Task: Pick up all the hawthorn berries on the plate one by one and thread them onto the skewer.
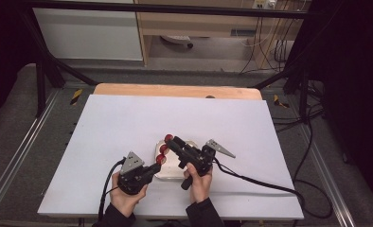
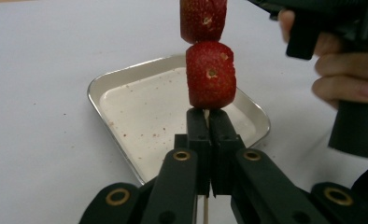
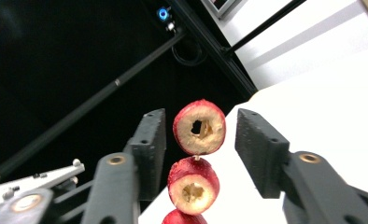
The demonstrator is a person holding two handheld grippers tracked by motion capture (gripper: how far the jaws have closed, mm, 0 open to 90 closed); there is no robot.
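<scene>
While the person's left hand (image 1: 126,197) is holding the left gripper (image 2: 209,122) low over the white worktop (image 1: 118,127), its jaws are pressing together on a thin pale wooden skewer (image 2: 205,208) just below the red strawberry pieces (image 2: 210,74) threaded on it. Behind and beneath the fruit, a shallow rectangular silver metal tray (image 2: 126,105), bare but for red specks, is lying on the worktop. From the other side, the right gripper (image 3: 201,149) is reaching in, jaws spread wide on either side of the top red fruit slice (image 3: 199,127) without touching it.
</scene>
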